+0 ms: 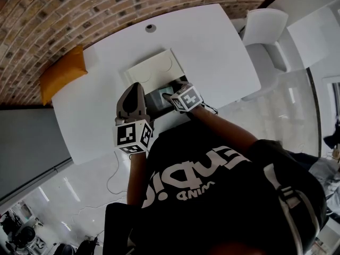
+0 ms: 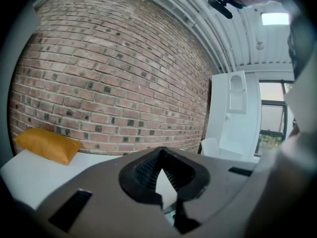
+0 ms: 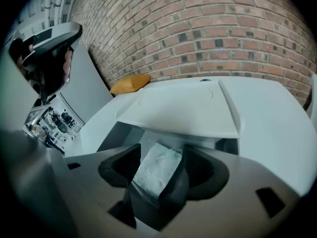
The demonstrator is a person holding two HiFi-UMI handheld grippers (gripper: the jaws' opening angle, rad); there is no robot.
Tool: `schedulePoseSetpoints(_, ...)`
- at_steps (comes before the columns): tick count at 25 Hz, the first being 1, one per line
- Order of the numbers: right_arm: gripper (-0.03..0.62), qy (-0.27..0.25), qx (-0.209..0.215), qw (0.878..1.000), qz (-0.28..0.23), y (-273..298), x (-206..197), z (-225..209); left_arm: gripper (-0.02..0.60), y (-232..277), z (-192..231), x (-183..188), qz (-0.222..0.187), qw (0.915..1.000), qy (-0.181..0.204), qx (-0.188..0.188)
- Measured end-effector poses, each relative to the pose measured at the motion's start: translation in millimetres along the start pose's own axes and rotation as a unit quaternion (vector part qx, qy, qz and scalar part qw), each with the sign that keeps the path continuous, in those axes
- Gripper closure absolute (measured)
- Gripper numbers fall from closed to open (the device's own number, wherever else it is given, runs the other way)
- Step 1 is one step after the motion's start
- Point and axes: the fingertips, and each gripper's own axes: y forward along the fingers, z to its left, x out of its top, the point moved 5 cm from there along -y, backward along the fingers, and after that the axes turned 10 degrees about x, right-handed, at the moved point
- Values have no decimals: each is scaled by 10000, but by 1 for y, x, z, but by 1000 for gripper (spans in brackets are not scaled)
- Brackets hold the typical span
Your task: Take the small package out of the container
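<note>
Right tool (image 3: 161, 153) is clenched on the package (image 3: 154, 175). It's a small pale, crinkly packet wedged upright between the two pads, sticking out past the tips. The tool sits at the container's (image 3: 183, 110) near edge. The package is right at the opening, under the raised lid (image 3: 198, 103). Can't tell if it's fully clear of the rim.

In the head view the right tool (image 1: 171, 95) is over the dark inside of the container (image 1: 159, 95), at the near-right side of it. The lid (image 1: 154, 68) is flipped open away from the person and lies flat-ish behind the opening.

Left tool (image 2: 159, 175) has its jaws closed, tips meeting, nothing gripped. Only a white sliver shows through the gap behind the tips. In the head view the left tool (image 1: 133, 92) is just beside the container's near-left corner. Contact with it isn't clear.

The container stands mid-table (image 1: 212, 41), towards the person's edge. The orange cushion (image 1: 62, 73) is well left of the container, against the brick wall (image 1: 79, 9). A white chair (image 1: 264, 28) is well to its right, off the table. A small round disc (image 1: 151, 28) sits on the table beyond the container.
</note>
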Motion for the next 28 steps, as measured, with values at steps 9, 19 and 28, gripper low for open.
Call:
schedulePoseSetpoints(9,339,208,-166,9991,330,10,-5,-7,577,9,8,0,8,10000,-78,0)
schedulePoseSetpoints(19,336,213,-217,9958,862,25,-10,-12,577,24,19,1,55,9998,-152,-68)
schedulePoseSetpoints(28,337,250,-299,9949,933,28,-9,-15,577,33,25,-2,133,9997,-190,-118)
